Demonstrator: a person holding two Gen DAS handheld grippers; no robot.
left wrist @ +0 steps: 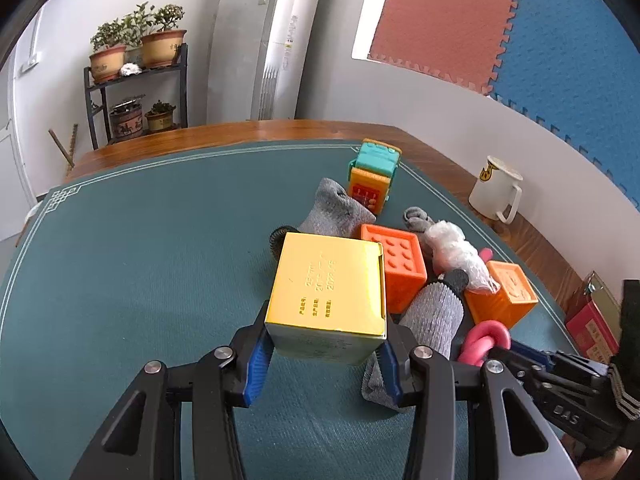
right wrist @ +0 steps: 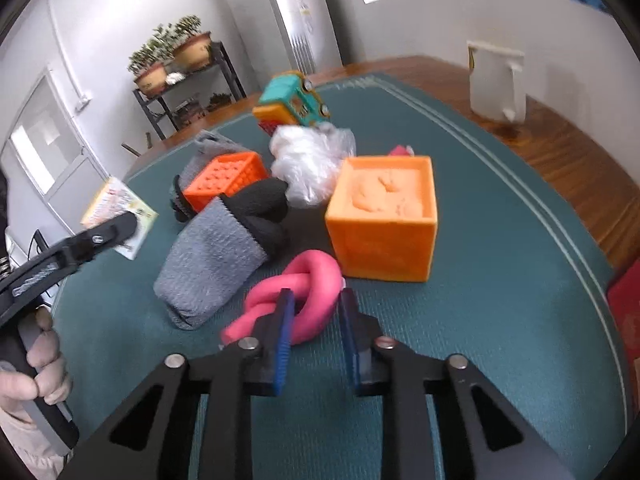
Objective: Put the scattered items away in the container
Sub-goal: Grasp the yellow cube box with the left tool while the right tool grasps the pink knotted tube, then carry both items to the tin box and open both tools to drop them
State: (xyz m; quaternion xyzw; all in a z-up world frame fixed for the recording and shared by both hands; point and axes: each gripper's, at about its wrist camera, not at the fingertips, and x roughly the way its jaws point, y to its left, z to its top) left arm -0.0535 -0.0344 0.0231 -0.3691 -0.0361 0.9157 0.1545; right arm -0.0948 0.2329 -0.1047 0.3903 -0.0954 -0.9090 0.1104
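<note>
My right claw (right wrist: 316,336) is open around the pink knotted toy (right wrist: 308,280) on the counter (right wrist: 500,320). An orange cube (right wrist: 382,236) stands just behind, a grey sock (right wrist: 212,260) beside.

Daylight is flooding both views evenly, soft shadows sitting just under the objects on the counter (left wrist: 140,240). Left wrist view is staying sharp; the yellow box (left wrist: 328,300) is glaring slightly on its top face. Right wrist view is smearing with motion blur, worst on the white mug (right wrist: 496,80) and far wall. Fisheye is bending the edges, with black vignetting filling the corners.
</note>
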